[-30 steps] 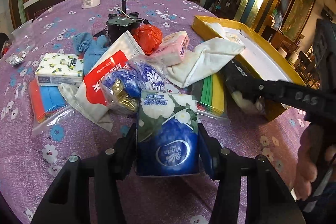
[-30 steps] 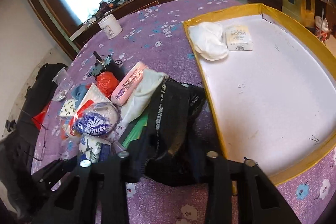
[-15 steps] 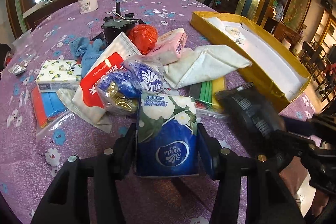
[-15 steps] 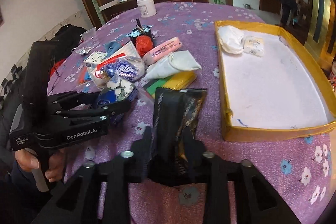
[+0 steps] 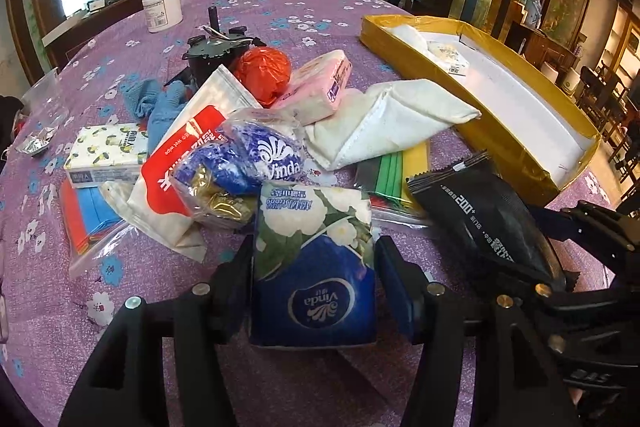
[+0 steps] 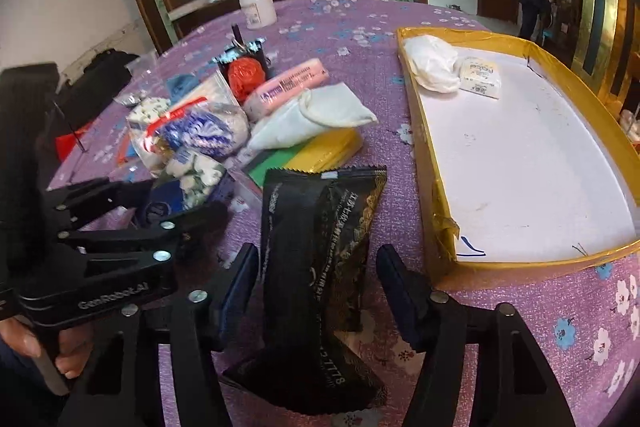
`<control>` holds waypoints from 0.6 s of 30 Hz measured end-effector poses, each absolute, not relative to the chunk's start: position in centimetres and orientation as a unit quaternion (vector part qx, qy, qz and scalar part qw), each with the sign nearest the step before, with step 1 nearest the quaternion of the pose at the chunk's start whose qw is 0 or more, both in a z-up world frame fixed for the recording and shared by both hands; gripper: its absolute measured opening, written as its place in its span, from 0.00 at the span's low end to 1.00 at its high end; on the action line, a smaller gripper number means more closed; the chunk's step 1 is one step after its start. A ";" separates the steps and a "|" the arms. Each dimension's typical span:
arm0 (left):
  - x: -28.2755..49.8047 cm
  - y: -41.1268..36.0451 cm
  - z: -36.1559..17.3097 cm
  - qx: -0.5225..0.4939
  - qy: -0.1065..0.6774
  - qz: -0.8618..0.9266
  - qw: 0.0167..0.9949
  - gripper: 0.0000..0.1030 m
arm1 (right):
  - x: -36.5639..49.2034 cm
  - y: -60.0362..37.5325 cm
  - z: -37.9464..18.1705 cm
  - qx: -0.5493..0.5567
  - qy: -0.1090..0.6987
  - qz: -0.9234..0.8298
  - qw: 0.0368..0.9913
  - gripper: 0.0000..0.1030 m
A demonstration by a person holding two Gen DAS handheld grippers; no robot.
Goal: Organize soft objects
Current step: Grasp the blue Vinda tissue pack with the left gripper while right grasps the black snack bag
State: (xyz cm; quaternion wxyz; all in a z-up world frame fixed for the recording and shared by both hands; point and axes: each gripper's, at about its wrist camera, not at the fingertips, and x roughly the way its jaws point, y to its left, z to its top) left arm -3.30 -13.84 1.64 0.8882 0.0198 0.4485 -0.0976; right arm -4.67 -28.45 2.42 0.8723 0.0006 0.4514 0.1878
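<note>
1. Fingers of your left gripper (image 5: pixel 314 287) bracket the blue floral tissue pack (image 5: pixel 314 267); they are opening at this moment, and the right-hand pad shows a thin gap from the pack while the left-hand pad sits right at its edge.
2. Your tissue pack stands on the purple flowered worktop (image 5: pixel 60 287), at the near edge of the pile of soft goods.
3. Fingers of your right gripper (image 6: pixel 318 287) stand wide apart on either side of the black packet (image 6: pixel 320 247), with clear space between each pad and the wrapper, so nothing is gripped.
4. Your black packet lies on the worktop just beside the near left corner of the gold tray (image 6: pixel 440 227), outside it.
5. Your tray holds a white crumpled bag (image 6: pixel 432 63) and a small white wipes pack (image 6: pixel 480 77) at its far end, touching each other; its white floor is otherwise bare.
6. Your pile holds a folded white cloth (image 5: pixel 392 119), a pink pack (image 5: pixel 320 87), an orange bag (image 5: pixel 262 69), a clear bag of blue Vinda packs (image 5: pixel 256 155), a red-and-white pouch (image 5: pixel 184 163) and green and yellow sheets (image 5: pixel 400 167) under the cloth.
7. Your hand (image 6: pixel 60 355) grips the left gripper's handle at the lower left of the right wrist view.
</note>
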 end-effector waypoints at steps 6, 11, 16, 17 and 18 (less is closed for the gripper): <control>-3.2 -14.0 1.3 0.021 0.458 -0.106 0.882 0.56 | -5.2 -28.3 2.0 -0.032 0.433 0.177 0.883 0.46; -3.3 -13.9 1.3 0.016 0.459 -0.108 0.882 0.50 | -6.2 -29.3 3.4 -0.018 0.392 0.179 0.902 0.44; -3.4 -13.5 1.5 0.004 0.454 -0.116 0.883 0.50 | -7.2 -30.2 5.3 -0.011 0.341 0.163 0.926 0.45; -3.4 -13.5 1.6 0.004 0.453 -0.116 0.884 0.50 | -7.3 -30.4 5.5 -0.014 0.337 0.157 0.928 0.45; -3.4 -13.5 1.6 0.003 0.452 -0.117 0.884 0.50 | -7.3 -30.4 5.6 -0.013 0.335 0.156 0.929 0.45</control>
